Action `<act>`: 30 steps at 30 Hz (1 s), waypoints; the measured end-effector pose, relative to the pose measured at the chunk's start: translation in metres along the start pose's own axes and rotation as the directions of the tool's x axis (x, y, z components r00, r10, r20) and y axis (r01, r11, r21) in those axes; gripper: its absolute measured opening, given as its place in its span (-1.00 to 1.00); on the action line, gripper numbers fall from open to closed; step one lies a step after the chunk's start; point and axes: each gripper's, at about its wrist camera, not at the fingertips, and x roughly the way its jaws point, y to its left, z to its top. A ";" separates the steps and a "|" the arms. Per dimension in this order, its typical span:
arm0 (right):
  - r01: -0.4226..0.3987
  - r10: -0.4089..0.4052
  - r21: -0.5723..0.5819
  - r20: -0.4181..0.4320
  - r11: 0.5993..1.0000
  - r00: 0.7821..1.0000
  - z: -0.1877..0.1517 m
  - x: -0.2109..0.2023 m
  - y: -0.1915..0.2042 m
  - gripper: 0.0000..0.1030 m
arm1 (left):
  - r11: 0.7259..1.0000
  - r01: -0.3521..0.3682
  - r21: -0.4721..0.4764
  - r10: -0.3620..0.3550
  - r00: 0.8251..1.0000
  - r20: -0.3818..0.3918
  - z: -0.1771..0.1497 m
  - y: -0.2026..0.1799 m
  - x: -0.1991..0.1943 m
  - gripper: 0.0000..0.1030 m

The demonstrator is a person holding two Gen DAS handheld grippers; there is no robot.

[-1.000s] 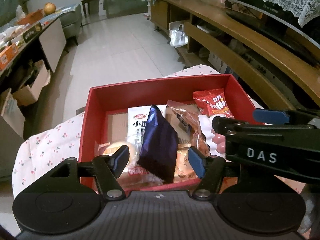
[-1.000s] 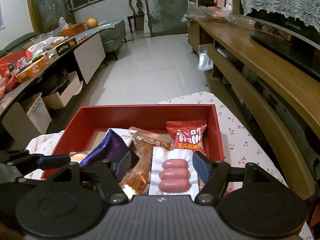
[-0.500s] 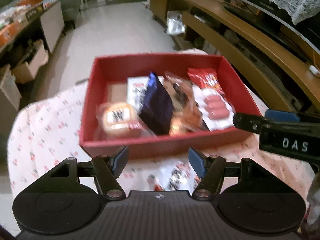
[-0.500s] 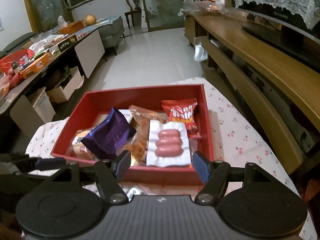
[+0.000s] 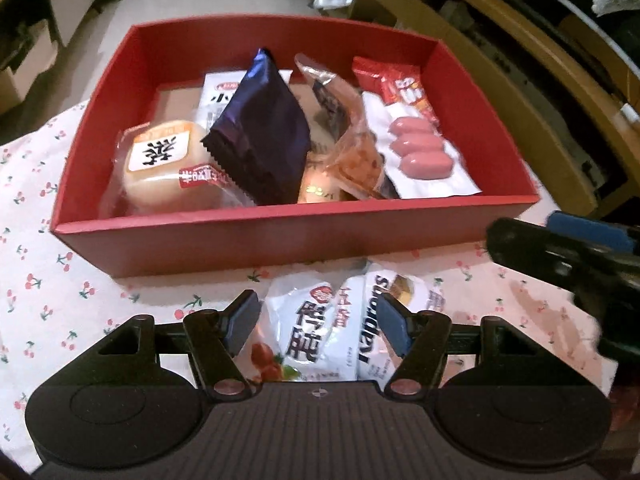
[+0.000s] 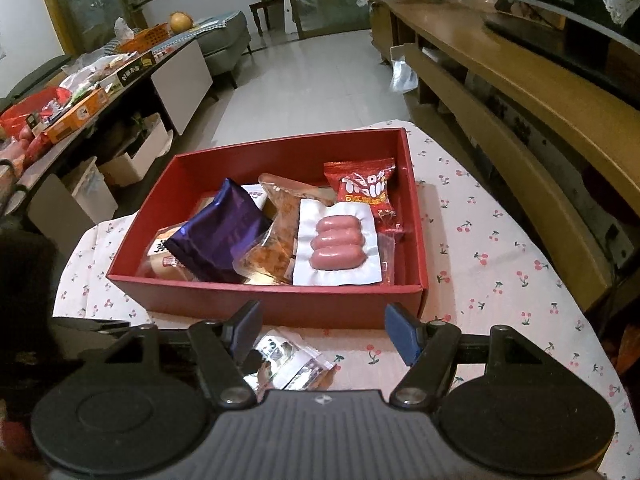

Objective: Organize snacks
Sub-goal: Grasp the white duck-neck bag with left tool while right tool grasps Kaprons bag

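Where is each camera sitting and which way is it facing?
Left wrist: on the left gripper, angled steeply down at white snack packets before the red box; the right gripper shows at right.
Right wrist: on the right gripper, facing over the box down the room.
Shared: box, sausage pack, purple packet.

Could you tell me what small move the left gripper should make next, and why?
Probably lower the left gripper onto the white snack packet and close. Its jaws are open with the packet lying between them on the tablecloth, outside the red box.
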 end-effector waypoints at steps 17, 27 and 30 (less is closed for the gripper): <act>0.012 -0.004 0.050 -0.159 0.999 0.987 -0.022 0.031 0.006 0.52 | 0.998 -0.050 -0.044 0.050 0.999 -0.017 -0.036 0.026 -0.024 0.20; -0.004 0.020 0.077 -0.211 0.997 0.977 -0.021 0.064 0.039 0.53 | 0.996 -0.086 -0.030 0.086 0.996 -0.003 -0.047 0.035 -0.031 0.25; 0.000 0.012 0.053 -0.232 0.999 0.973 -0.023 0.075 0.047 0.52 | 0.994 -0.103 -0.021 0.103 0.995 -0.008 -0.047 0.033 -0.028 0.26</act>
